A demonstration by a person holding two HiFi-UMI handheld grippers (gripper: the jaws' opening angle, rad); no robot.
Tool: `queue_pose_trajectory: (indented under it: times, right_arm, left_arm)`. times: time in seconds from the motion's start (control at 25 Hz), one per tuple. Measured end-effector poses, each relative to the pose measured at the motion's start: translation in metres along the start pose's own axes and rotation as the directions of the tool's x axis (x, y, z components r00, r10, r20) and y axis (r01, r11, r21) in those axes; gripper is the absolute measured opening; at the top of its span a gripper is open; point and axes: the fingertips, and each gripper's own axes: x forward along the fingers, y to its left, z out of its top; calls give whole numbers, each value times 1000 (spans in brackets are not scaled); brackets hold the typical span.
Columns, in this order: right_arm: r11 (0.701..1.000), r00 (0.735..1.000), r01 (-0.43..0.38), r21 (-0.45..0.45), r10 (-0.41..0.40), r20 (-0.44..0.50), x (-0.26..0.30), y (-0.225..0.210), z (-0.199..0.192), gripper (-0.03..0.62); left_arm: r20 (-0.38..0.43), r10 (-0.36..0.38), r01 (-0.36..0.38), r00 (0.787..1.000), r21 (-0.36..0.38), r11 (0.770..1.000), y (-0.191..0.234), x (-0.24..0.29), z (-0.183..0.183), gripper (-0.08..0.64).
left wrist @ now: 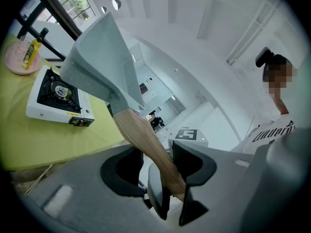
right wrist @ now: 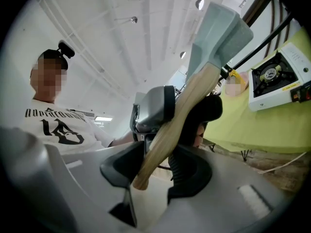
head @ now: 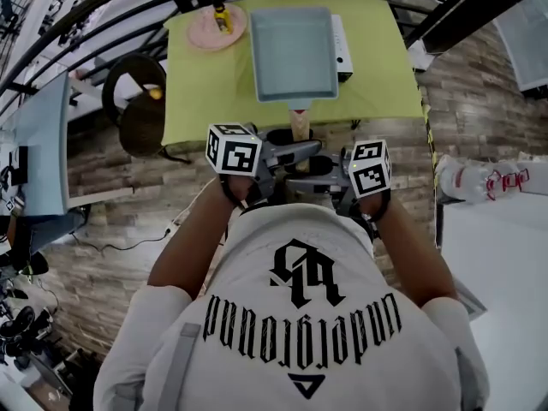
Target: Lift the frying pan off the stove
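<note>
Left claw and right claw both clamping the wooden handle of the grey frying pan, pan hanging clear above the yellow-green desk at their 12 o'clock, stove showing at its 3 o'clock.

Frying pan above the stove, plate to their left.
All stood over the counter; a bottle stood on the plate; left claw and right claw clasped the handle at the near edge.
</note>
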Motion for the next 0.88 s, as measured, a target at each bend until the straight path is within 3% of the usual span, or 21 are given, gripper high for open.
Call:
queue_pose_trajectory:
  times: [0.48,0.88]
  right_arm:
    - [999,998,-41,-5,41,-38,-72,63,-87,160]
    - [996,993,-90,-12,89,-77,-86,112,-162,160]
  left_arm:
    - [27,30,-29,999,-11,1000,-71,63,-82,202]
    - [41,74,-74,996,-7,997,-122,70,-152,202]
